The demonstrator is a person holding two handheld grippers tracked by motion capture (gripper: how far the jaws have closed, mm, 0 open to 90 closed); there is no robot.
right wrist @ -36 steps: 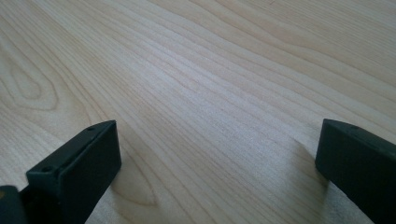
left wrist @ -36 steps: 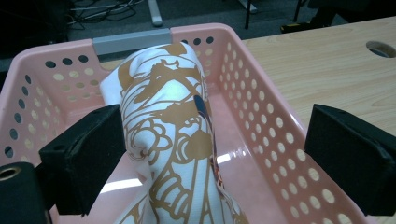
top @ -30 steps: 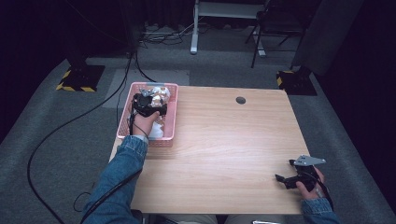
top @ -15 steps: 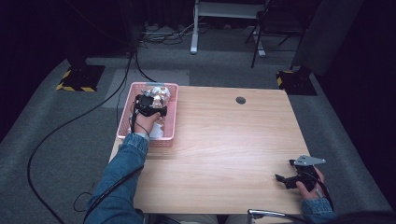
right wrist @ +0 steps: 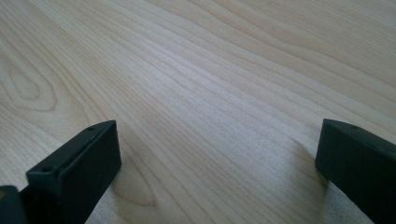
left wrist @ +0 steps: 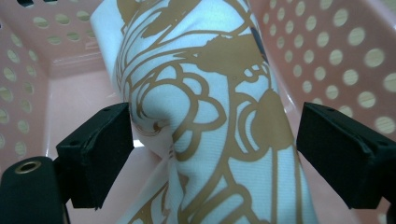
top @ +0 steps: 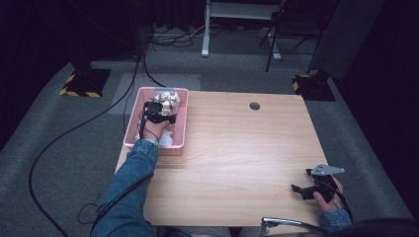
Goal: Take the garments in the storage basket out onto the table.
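Resting low on the bare wooden table [top: 237,148] at its near right corner: right gripper [top: 302,189], jaws spread wide, nothing between them, wood grain alone ahead in the right gripper view. Farther off, at the table's far left edge: pink perforated basket [top: 180,131], with the left gripper [top: 159,109] reaching down into it from the near side. Seen along the left gripper's own jaws: white cloth with a brown floral print [left wrist: 205,107], bunched into an upright fold that rises from the basket floor. Jaws spread to either side of that fold, the left one touching or very nearly touching the fabric, the right one a little apart from it; not yet pinching.

Step in hand, as judged: taking hold of the cloth for lifting out of the basket. For a sound grasp:
- centring the fold between the jaws before closing, so that both pads meet fabric together;
- closing on the thick, gathered part rather than on a single loose edge, which could slip free;
- keeping the jaw tips clear of the basket wall and its holes;
- lifting straight up until the trailing end clears the rim, with the right gripper free to steady the basket or receive the cloth.
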